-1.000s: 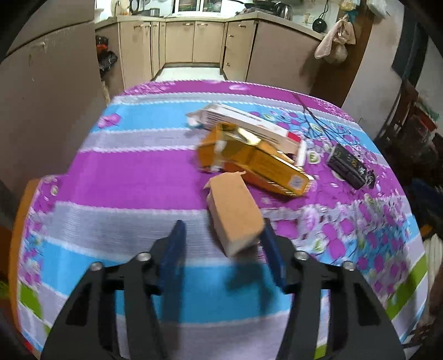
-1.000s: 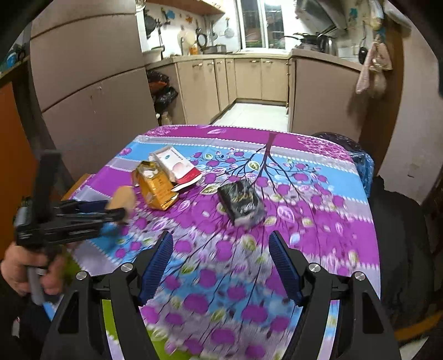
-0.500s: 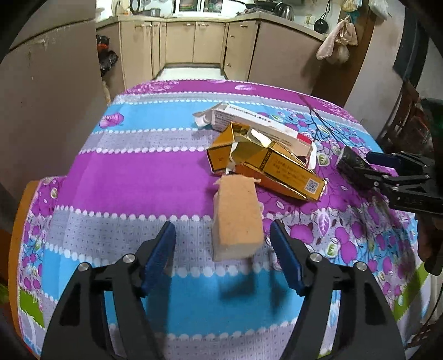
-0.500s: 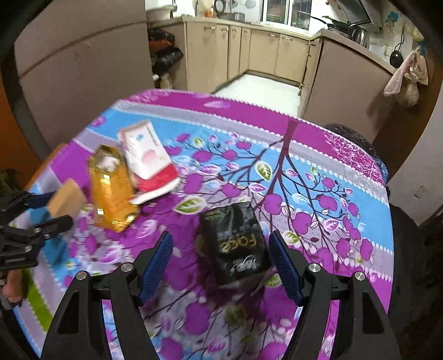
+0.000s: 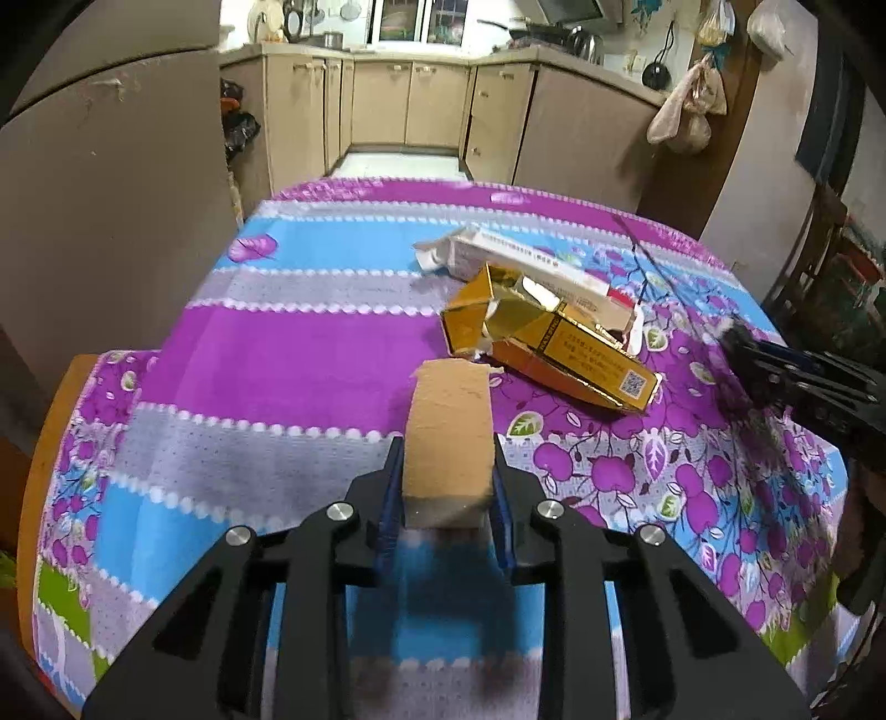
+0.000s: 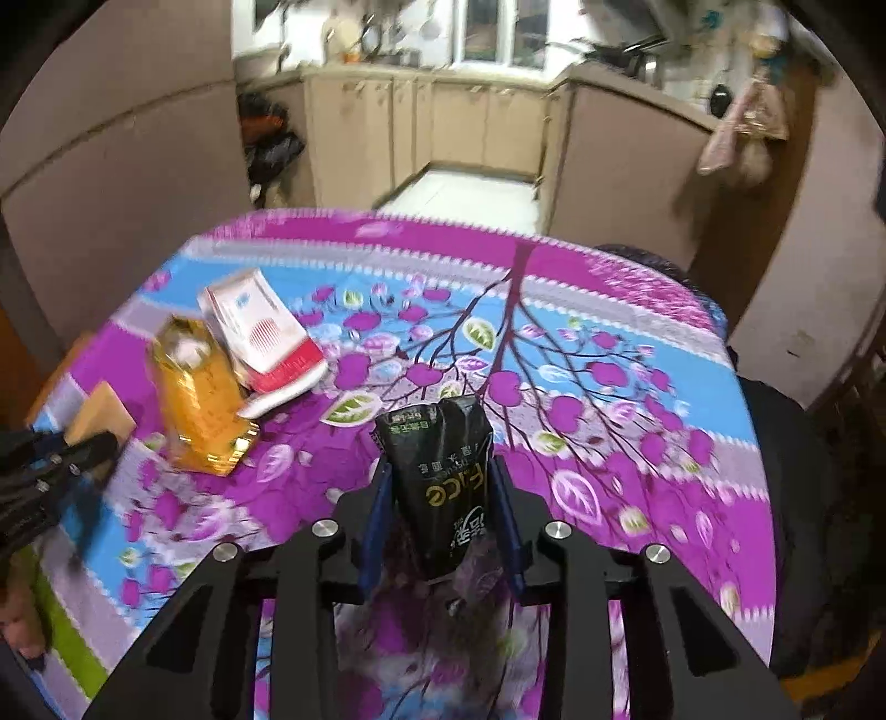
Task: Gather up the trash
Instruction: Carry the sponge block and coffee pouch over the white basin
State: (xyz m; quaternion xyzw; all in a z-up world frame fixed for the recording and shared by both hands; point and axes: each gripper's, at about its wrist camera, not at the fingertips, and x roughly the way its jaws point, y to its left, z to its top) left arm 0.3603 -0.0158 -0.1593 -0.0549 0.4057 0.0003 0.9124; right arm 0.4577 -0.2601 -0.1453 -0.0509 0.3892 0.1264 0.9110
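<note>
Room: I look into a kitchen past the table.
Cabinets: beige base cabinets [image 5: 410, 105] in an L under a countertop.
Window: bright window [image 5: 418, 22] above them.
Floor: pale floor [image 5: 401, 166].
Table: purple-blue floral tablecloth [image 5: 266, 354].
Right wall: cloth bags [image 5: 684, 108] hang.

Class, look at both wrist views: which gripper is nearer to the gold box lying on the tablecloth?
Left. The left gripper, shut on the brown cardboard box, sits just short of the gold box. The right gripper, holding the black packet, is farther off to the side.
</note>
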